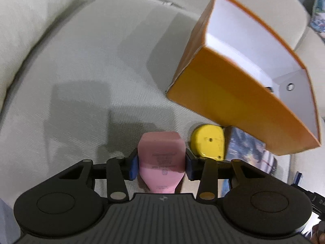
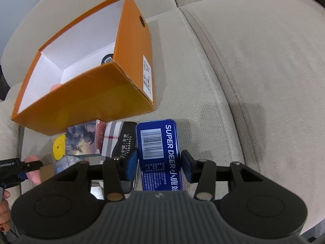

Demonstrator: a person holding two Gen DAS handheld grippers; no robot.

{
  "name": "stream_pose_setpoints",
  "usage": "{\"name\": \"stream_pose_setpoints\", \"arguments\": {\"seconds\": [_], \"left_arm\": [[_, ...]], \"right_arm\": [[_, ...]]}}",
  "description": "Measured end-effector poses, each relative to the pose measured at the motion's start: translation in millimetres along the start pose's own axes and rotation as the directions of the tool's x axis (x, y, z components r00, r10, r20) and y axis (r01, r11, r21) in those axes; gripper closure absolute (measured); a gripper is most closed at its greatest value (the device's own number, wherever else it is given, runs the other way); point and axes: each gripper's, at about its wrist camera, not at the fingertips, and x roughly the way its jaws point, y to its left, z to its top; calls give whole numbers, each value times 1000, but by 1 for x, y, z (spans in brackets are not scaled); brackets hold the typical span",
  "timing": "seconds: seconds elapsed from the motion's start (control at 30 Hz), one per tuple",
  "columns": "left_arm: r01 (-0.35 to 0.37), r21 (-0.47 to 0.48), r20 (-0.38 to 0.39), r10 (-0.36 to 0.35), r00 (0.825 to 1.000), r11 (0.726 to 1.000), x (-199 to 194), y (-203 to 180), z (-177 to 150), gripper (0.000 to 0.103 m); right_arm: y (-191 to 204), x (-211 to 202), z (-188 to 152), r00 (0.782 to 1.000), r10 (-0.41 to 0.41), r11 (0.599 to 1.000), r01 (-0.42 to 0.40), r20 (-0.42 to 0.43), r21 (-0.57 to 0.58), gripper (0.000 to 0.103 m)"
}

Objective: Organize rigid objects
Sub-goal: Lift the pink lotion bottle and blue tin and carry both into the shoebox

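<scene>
Left wrist view first: the print on the pink bottle (image 1: 161,158) is too small and upside down to read, and its lower end is cut off behind the gripper body. The left gripper (image 1: 161,165) has its blue pads (image 1: 133,167) pressed on both sides of that bottle, so it's clamped at a narrow-ish width and the bottle looks lifted off the sofa cushion (image 1: 91,71). Just to the right sits a yellow tape measure (image 1: 208,141), touching a picture-printed box (image 1: 246,148) that's half hidden under the orange box (image 1: 223,93). The orange box is open, white inside, and something dark shows at the bottom corner — can't tell what it is.

Right wrist view: the right gripper (image 2: 158,165) is around a blue tin (image 2: 158,150) reading SUPER DEER with a barcode; the near end of the tin is hidden by the gripper body. The left pad (image 2: 132,167) touches it, the right one seems to have a sliver of gap, so I honestly can't tell if it's gripping yet. The tin lies on the cushion (image 2: 254,71) right beside a black case (image 2: 126,142) with white lettering and a plaid item (image 2: 110,140). Beyond those are the picture box (image 2: 83,138) and the tape measure (image 2: 59,146), partly covered. The orange box (image 2: 85,95) sits just behind the pile — a dark round thing and a pinkish bit peek out inside, unclear. The other gripper (image 2: 18,166) pokes in at the left edge.
</scene>
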Motion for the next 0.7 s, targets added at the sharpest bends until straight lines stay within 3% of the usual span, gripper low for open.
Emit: {"name": "stream_pose_setpoints", "arguments": {"seconds": [0.23, 0.43, 0.57, 0.7], "left_arm": [[86, 40, 104, -89, 990, 996, -52, -7, 10, 54], [172, 81, 193, -185, 963, 982, -93, -41, 39, 54], [176, 107, 225, -196, 954, 979, -94, -75, 80, 54], [138, 118, 194, -159, 968, 983, -62, -105, 117, 54]], "right_arm": [[21, -48, -5, 989, 107, 994, -104, 106, -27, 55], [69, -91, 29, 945, 253, 967, -239, 208, -91, 55], [107, -86, 75, 934, 274, 960, -249, 231, -132, 55], [128, -49, 111, 943, 256, 964, -232, 212, -132, 55]]}}
